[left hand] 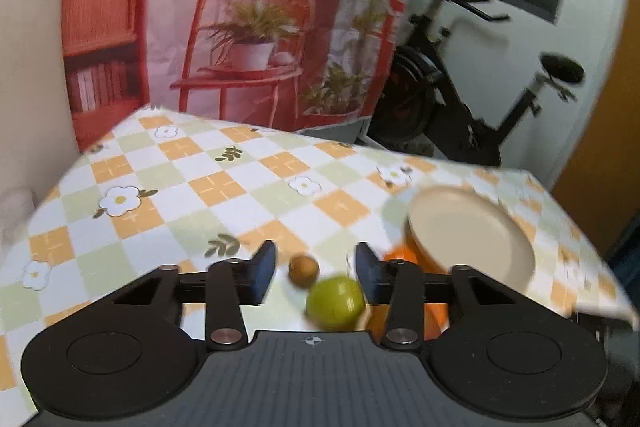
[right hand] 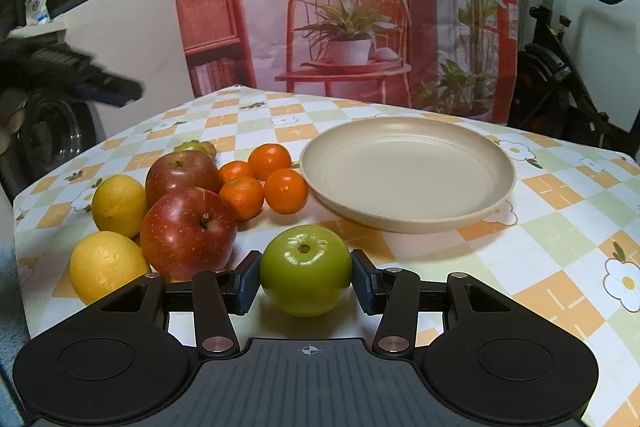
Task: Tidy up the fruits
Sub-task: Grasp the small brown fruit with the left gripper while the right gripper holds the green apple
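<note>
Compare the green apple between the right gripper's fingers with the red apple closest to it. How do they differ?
The green apple is plain green; the red apple is red with pale speckles. The green apple looks smaller than the red apple. The right gripper is closed on the green apple, while the red apple lies free among the lemons. Both are round, glossy, stem end up, on the table, outside the plate.

A printed backdrop (right hand: 344, 7) — red chair, potted plants, a wicker cabinet — is hung behind the counter (right hand: 560, 219); an exercise bike (left hand: 480, 107) is parked beside a white wall (left hand: 520, 39).
</note>
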A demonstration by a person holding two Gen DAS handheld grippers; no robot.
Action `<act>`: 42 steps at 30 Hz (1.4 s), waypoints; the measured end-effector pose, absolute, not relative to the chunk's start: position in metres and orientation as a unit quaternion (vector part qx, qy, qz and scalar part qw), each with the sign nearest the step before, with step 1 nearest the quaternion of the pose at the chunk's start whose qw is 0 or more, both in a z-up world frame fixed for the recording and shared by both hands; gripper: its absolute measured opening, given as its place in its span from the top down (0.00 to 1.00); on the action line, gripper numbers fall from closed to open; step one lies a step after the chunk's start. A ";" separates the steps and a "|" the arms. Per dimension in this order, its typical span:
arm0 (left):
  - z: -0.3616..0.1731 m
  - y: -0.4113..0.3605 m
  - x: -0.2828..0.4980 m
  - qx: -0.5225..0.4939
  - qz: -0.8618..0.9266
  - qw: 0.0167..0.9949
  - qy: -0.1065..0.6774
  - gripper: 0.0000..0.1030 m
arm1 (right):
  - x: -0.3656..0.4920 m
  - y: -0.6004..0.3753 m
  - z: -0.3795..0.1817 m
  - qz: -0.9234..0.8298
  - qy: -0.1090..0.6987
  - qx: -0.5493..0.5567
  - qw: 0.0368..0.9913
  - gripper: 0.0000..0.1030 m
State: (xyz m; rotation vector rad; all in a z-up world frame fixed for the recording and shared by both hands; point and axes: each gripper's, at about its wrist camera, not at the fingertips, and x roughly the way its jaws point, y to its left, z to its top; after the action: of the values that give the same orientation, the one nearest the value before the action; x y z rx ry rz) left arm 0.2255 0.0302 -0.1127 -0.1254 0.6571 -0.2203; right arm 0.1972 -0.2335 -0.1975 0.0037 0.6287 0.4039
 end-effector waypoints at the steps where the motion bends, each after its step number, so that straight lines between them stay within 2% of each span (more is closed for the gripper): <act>1: -0.116 0.033 0.241 -0.081 -0.108 0.932 0.337 0.61 | 0.197 -0.234 -0.197 0.196 0.307 0.002 0.931 0.57; 8: -0.152 0.032 0.302 -0.117 -0.088 0.903 0.403 0.62 | 0.198 -0.237 -0.196 0.193 0.305 0.010 0.933 0.57; 21: -0.184 0.024 0.320 -0.118 -0.089 0.887 0.438 0.62 | 0.199 -0.239 -0.198 0.192 0.306 0.023 0.932 0.57; 23: -0.188 0.023 0.318 -0.115 -0.089 0.886 0.440 0.70 | 0.200 -0.239 -0.198 0.192 0.306 0.026 0.932 0.57; 42: -0.160 0.020 0.296 -0.067 -0.104 0.915 0.384 0.72 | 0.203 -0.251 -0.198 0.174 0.300 0.057 0.936 0.57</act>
State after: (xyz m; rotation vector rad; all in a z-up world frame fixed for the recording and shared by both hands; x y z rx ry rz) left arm 0.2956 0.0203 -0.1601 -0.1377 0.7906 -0.2149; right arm 0.2027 -0.2512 -0.1976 0.1158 0.6127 0.3563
